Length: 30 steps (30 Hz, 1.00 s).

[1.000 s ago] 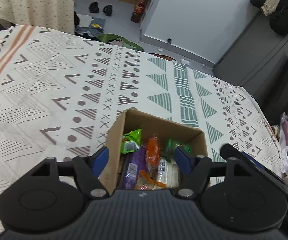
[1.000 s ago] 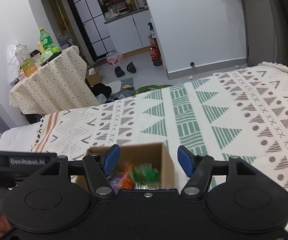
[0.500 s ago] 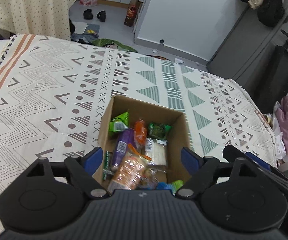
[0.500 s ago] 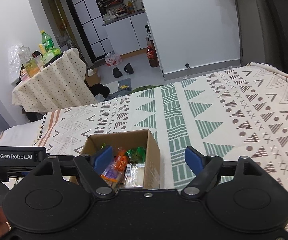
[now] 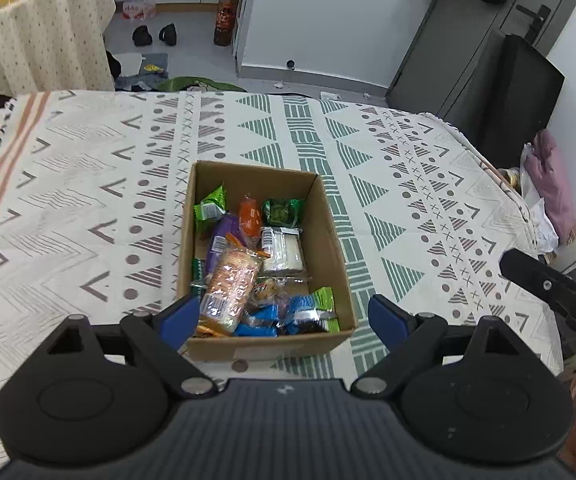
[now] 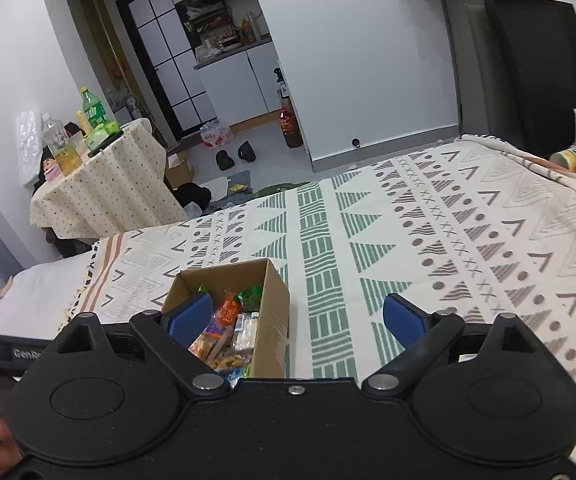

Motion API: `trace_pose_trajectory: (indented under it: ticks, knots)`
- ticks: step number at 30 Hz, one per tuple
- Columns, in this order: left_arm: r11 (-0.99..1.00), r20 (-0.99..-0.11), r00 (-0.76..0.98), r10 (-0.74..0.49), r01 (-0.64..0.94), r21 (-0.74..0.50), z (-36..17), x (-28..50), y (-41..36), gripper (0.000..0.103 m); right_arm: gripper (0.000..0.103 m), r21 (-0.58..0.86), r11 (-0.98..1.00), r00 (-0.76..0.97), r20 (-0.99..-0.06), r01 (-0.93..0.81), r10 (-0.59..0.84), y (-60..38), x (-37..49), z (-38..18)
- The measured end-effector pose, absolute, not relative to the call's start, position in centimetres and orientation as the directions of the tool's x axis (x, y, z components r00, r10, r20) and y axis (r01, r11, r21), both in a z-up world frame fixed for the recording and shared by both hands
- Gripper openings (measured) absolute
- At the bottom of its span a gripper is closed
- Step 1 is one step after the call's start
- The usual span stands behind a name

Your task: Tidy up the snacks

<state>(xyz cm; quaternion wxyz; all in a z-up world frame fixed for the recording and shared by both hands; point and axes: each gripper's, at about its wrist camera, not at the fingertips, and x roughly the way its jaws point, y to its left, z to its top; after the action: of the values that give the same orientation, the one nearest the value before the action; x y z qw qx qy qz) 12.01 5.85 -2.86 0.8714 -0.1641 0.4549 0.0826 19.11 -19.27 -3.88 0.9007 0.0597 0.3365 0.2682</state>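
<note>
Open bedspread (image 5: pixel 388 208) all around the cardboard box (image 5: pixel 334 248); snack packets (image 5: pixel 244 264) crowding its inside; top unobstructed from above.

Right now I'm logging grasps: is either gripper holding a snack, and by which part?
Nothing is held. The left gripper and right gripper are both open and empty above the cardboard box of snacks.

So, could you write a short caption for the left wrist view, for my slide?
Open left gripper above a cardboard box of mixed snacks on a patterned blanket.
</note>
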Motion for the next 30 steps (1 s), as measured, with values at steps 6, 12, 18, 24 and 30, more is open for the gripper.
trace_pose_trajectory:
  ticks: [6, 12, 18, 24, 30]
  knots:
    - [0.938, -0.812, 0.574, 0.101, -0.327, -0.115, -0.7, 9.3, 7.0, 0.091, 0.096, 0.295, 0.854, 0.639, -0.569, -0.428, 0.517, -20.8, 17.3, -2.9]
    - [0.940, -0.785, 0.605, 0.135, -0.328, -0.092, 0.7, 6.9, 7.4, 0.091, 0.103, 0.300, 0.851, 0.647, -0.556, -0.430, 0.523, -21.4, 15.5, -1.8]
    - [0.948, -0.762, 0.637, 0.115, -0.300, -0.108, 2.2, 4.5, 6.5, 0.091, 0.103, 0.292, 0.852, 0.656, -0.545, -0.435, 0.522, -21.9, 13.5, -0.7]
    - [0.957, -0.750, 0.654, 0.095, -0.268, -0.112, 3.4, 2.0, 5.0, 0.091, 0.103, 0.267, 0.857, 0.671, -0.536, -0.441, 0.512, -22.7, 11.3, 0.7]
    - [0.964, -0.714, 0.695, 0.081, -0.238, -0.122, 5.2, -0.6, 3.5, 0.091, 0.103, 0.237, 0.857, 0.679, -0.529, -0.458, 0.509, -23.4, 9.1, 2.0]
